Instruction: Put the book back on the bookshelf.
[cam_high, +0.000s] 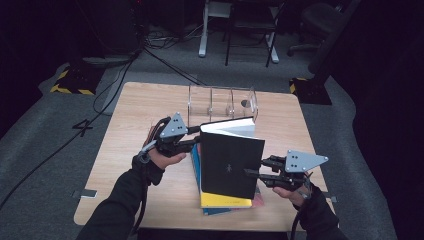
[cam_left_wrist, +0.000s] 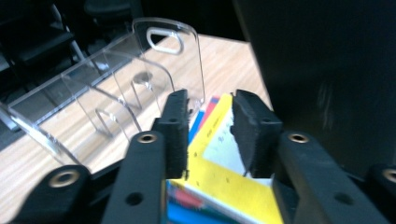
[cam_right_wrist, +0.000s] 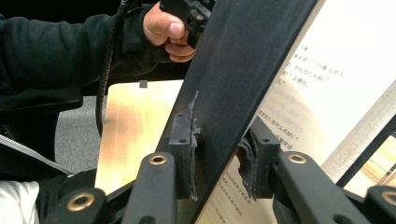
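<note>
A black book is held up and tilted over a stack with a yellow book on top. My right gripper is shut on its right edge; in the right gripper view the black cover runs between the pads, with a printed page behind it. My left gripper is at the book's upper left corner. Its jaws stand open with nothing between them; the black book is just to their right and the yellow book lies below.
A clear acrylic book rack with dividers stands at the back of the wooden table, close behind the raised book; it shows beyond the left jaws. Blue and red books lie under the yellow one. Chairs and cables are on the floor behind.
</note>
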